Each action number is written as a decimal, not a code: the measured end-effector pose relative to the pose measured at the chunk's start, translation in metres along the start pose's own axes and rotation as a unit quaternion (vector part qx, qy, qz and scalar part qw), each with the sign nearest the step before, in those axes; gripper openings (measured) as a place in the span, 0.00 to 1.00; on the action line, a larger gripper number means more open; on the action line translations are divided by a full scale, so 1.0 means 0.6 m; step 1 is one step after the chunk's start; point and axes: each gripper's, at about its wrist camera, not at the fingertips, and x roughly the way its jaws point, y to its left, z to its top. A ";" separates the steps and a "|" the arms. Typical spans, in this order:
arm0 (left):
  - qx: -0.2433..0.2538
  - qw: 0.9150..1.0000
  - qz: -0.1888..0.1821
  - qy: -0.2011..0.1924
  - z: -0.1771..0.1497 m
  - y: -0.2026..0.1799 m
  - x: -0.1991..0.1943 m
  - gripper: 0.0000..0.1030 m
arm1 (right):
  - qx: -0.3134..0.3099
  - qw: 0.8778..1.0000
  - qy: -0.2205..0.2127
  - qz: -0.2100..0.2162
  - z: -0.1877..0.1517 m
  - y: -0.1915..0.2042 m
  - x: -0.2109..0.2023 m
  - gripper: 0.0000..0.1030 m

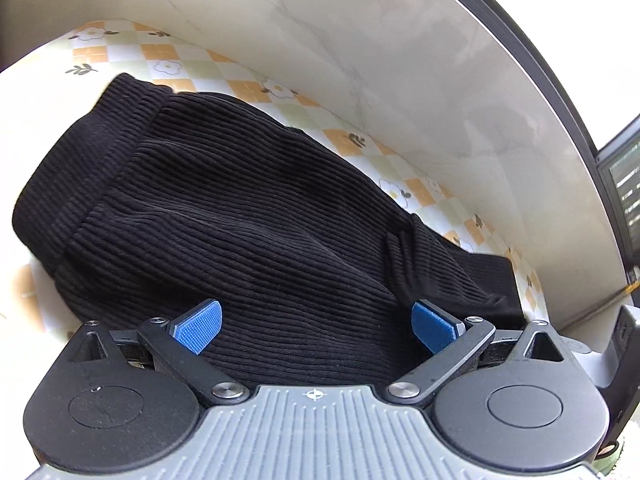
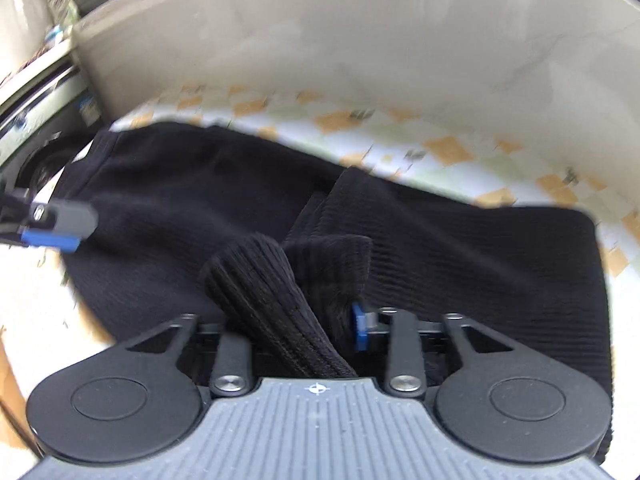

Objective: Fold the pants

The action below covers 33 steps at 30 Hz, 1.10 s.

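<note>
Black ribbed pants (image 1: 248, 208) lie in a folded heap on a tablecloth (image 1: 168, 60) with orange checks and flowers. My left gripper (image 1: 316, 328) hovers low over their near part. Its blue pads (image 1: 198, 330) stand wide apart with only flat cloth below them. In the right wrist view the pants (image 2: 460, 248) stretch across the table. A bunched ridge of cloth (image 2: 260, 280) stands up between the jaws of my right gripper (image 2: 308, 320). That gripper's right pad (image 2: 360, 326) shows beside the cloth, not squeezing it; the left pad is hidden. One blue pad of the left gripper (image 2: 52, 238) shows at the far left.
A pale marble-look wall panel (image 1: 360, 40) runs right behind the table. A dark monitor (image 1: 624, 184) stands at the right. Shelves with clutter (image 2: 52, 8) sit at the far left in the right wrist view. The pants reach close to the tablecloth's edges (image 2: 616, 256).
</note>
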 end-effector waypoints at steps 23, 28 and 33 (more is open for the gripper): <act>0.004 0.987 -0.091 0.130 -0.013 -0.146 0.145 0.68 | -0.008 0.999 -0.032 -0.023 -0.075 -0.094 -0.093 0.59; -0.035 0.975 -0.127 0.178 -0.024 -0.168 0.158 0.66 | -0.060 0.998 -0.012 -0.033 -0.090 -0.123 -0.093 0.58; -0.088 0.971 -0.110 0.196 -0.053 -0.160 0.170 0.60 | -0.069 0.997 -0.009 -0.015 -0.105 -0.153 -0.099 0.47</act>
